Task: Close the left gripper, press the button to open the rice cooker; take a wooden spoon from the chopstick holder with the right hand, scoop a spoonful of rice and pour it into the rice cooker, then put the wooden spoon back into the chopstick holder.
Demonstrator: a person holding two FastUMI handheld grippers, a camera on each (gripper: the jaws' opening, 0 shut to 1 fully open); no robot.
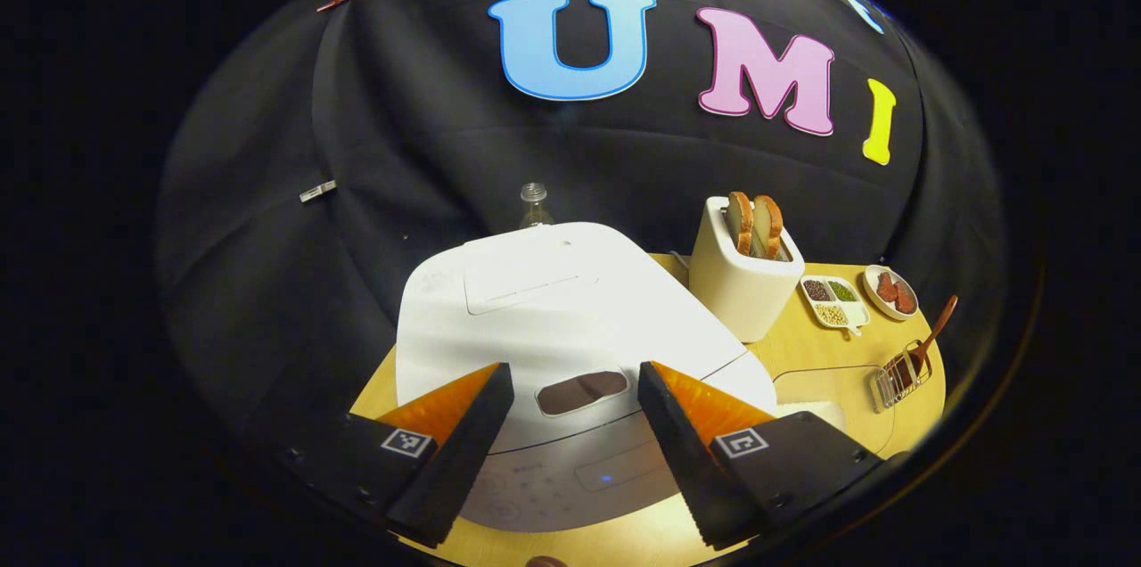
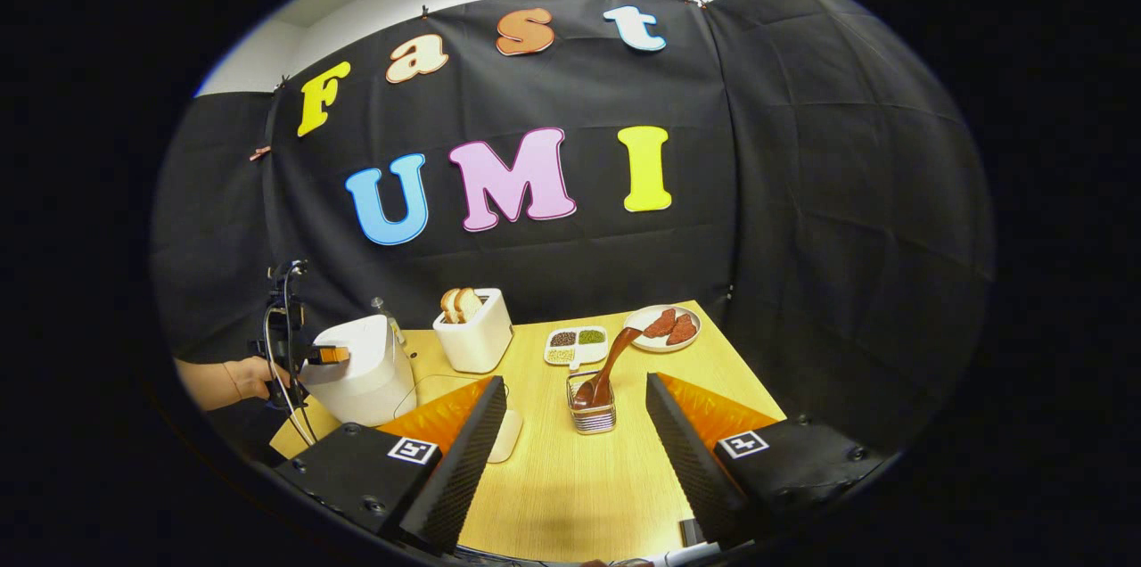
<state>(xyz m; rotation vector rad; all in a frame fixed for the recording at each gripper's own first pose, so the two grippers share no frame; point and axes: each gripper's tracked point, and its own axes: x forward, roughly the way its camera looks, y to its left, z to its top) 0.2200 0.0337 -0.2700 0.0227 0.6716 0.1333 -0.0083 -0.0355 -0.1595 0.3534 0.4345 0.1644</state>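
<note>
In the left gripper view, the left gripper (image 1: 575, 424) hangs just above the front of a white rice cooker (image 1: 570, 317), its two fingers spread wide and holding nothing. Between them lies the cooker's dark oblong lid button (image 1: 584, 392), with a small blue light on the control panel below it; the panel's faint markings are too small to read. The lid is down. Each finger mount carries a square black-and-white tag.

On the pale wooden table (image 1: 820, 362) to the cooker's right stand a white toaster (image 1: 744, 277) with two slices of bread, a divided dish of beans and grains (image 1: 833, 301), a plate of reddish slices (image 1: 891, 291) and a wire chopstick holder (image 1: 900, 375) with the wooden spoon (image 1: 931, 340) leaning out of it. A clear bottle (image 1: 533, 206) stands behind the cooker.

In the right gripper view, the right gripper (image 2: 575, 433) is also wide open and empty, poised over the table with the chopstick holder (image 2: 593, 411) and wooden spoon (image 2: 611, 366) ahead between its fingers. Far left, a hand (image 2: 254, 380) holds the other gripper at the rice cooker (image 2: 357, 371).
</note>
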